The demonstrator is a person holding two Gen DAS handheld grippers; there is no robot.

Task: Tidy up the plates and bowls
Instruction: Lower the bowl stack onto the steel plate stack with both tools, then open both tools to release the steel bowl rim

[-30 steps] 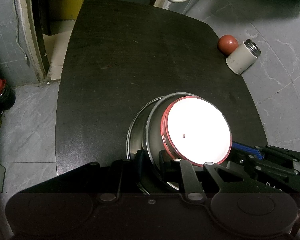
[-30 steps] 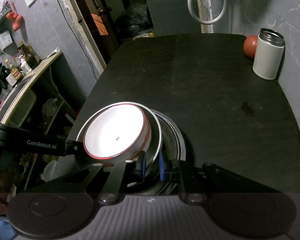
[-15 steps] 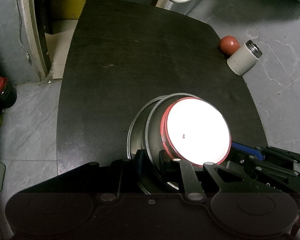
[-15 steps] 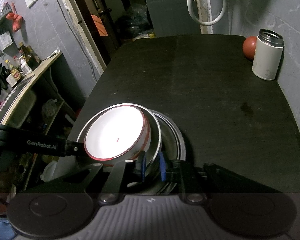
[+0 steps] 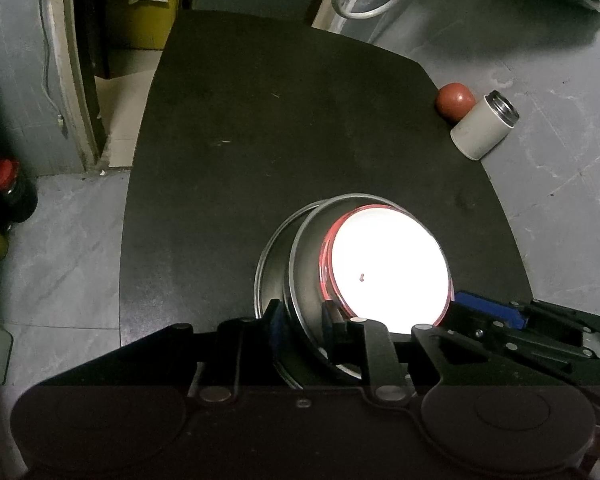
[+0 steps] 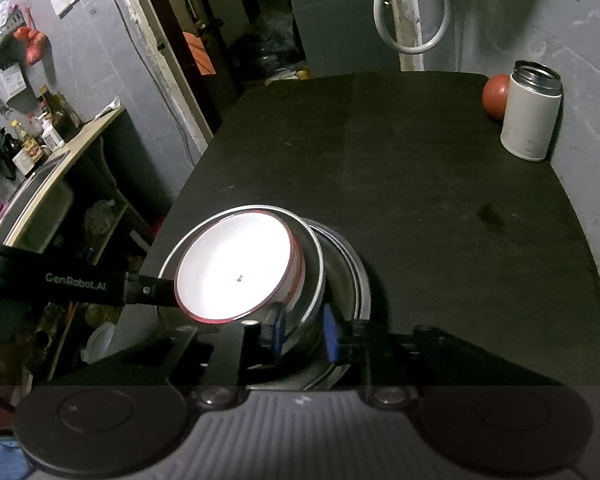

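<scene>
Both my tongs stay clamped on the steel bowl's [image 5: 304,272] rim, left tongs [image 5: 302,316] at its 7 o'clock, right tongs [image 6: 302,330] opposite. Little has shifted in the last second: the white bowl [image 6: 236,266] sits nested inside, over the plate [image 6: 354,280]. The stack looks ready to move. A jar [image 6: 532,110] stands far off at 1 o'clock.

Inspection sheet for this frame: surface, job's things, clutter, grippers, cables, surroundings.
Surface: dark table, a stain towards its right side.
Job's things: white red-rimmed bowl nested in steel bowl, on steel plate near the front edge.
Clutter: white flask and red ball at the far right corner.
Grippers: left gripper and right gripper each straddle the steel bowl's rim.
Cables: white hose looped on the wall.
Surroundings: bottles on a side counter.
</scene>
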